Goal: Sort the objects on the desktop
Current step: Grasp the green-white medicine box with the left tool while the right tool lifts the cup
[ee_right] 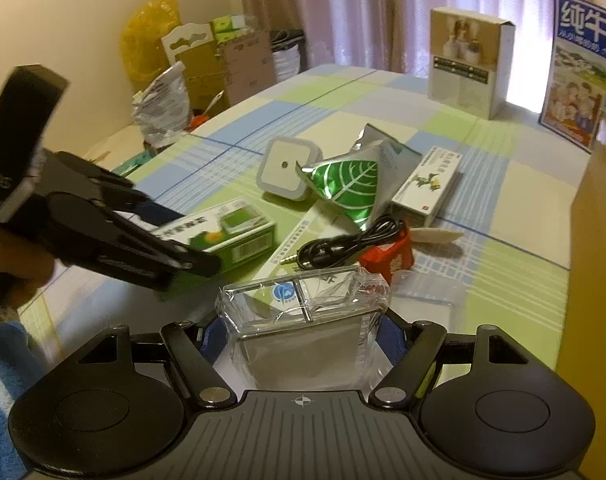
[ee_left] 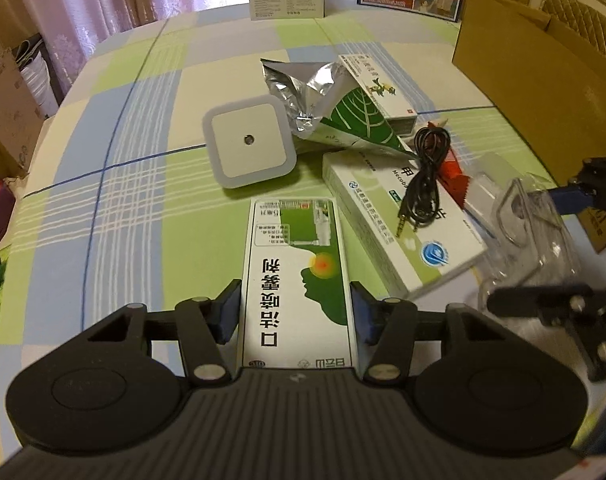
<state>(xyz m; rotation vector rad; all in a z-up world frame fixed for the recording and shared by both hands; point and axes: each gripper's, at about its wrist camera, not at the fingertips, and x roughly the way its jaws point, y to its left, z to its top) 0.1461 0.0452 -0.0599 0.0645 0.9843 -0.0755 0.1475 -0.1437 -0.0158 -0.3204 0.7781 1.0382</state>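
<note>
The table (ee_left: 135, 128), under a checked cloth, is carrying the unsorted pile near its middle. A brown carton (ee_left: 543, 80) is standing at the table's right edge, probably as the bin for sorted items. The left gripper (ee_left: 295, 312) is clamping the green-and-white spray box (ee_left: 299, 264) by its long sides, presumably so it lifts level. The right gripper (ee_right: 303, 340) is gripping a clear plastic case (ee_right: 303, 304) between its pads. The night light (ee_left: 249, 146), foil pouch (ee_left: 323, 108) and black audio cable (ee_left: 427, 176) are lying loose, awaiting sorting.
</note>
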